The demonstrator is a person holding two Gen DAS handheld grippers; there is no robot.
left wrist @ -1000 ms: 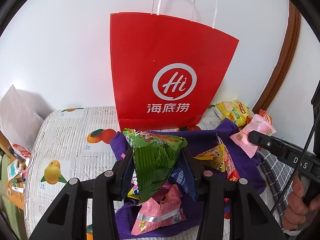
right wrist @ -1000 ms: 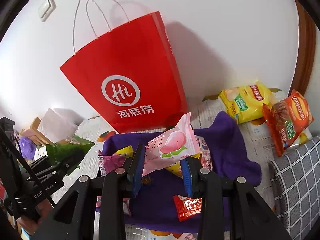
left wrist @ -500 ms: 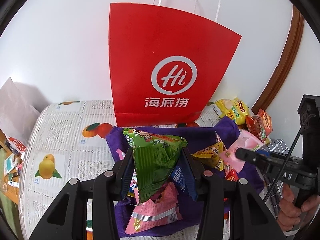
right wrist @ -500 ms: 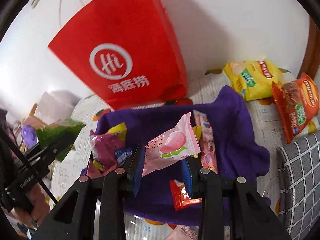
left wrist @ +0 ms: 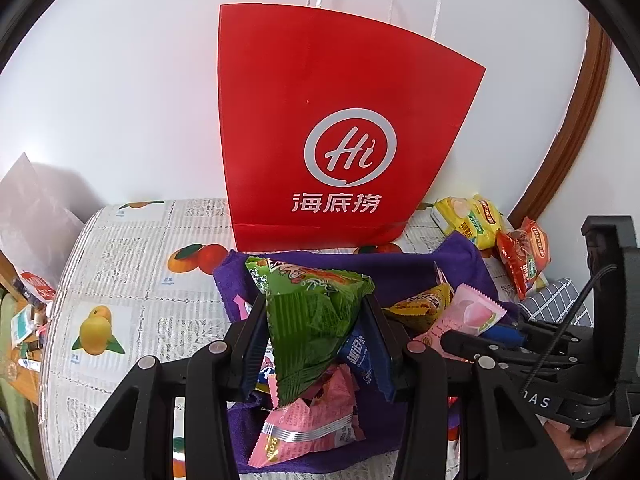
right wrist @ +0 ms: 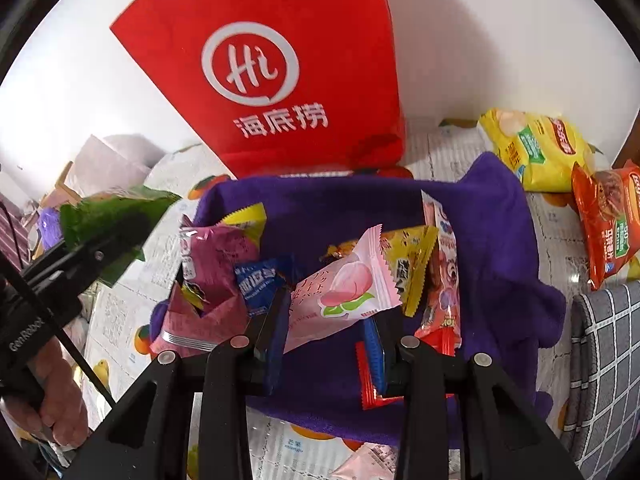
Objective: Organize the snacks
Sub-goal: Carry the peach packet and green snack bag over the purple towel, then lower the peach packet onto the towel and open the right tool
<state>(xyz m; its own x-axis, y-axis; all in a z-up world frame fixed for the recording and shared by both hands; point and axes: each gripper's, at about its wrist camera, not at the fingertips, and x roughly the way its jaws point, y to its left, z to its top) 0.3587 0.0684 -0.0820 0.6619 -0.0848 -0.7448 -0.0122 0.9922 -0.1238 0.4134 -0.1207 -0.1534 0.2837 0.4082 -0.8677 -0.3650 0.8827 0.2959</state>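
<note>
Pink peach-printed candy wrapper (right wrist: pixel 344 292) is sitting pinched in the right gripper (right wrist: pixel 328 316) above the purple cloth's (right wrist: pixel 500 240) middle; the left gripper (left wrist: pixel 316 332) is clamping a green foil packet (left wrist: pixel 316 320) over its left edge.

Red bag (left wrist: pixel 320 120) w/ white logo & white cord handles. Purple cloth (right wrist: pixel 340 208). Table (left wrist: pixel 132 264) cover: white/grey newsprint w/ orange & yellow fruit. Green pkt (left wrist: pixel 312 312); pink peach pkt (right wrist: pixel 344 288); yellow chips (right wrist: pixel 532 148); orange-red chips (right wrist: pixel 608 220); grey check fabric (right wrist: pixel 608 360).

A home – fruit-print tablecloth (left wrist: pixel 132 264), wooden door frame (left wrist: pixel 576 128).
</note>
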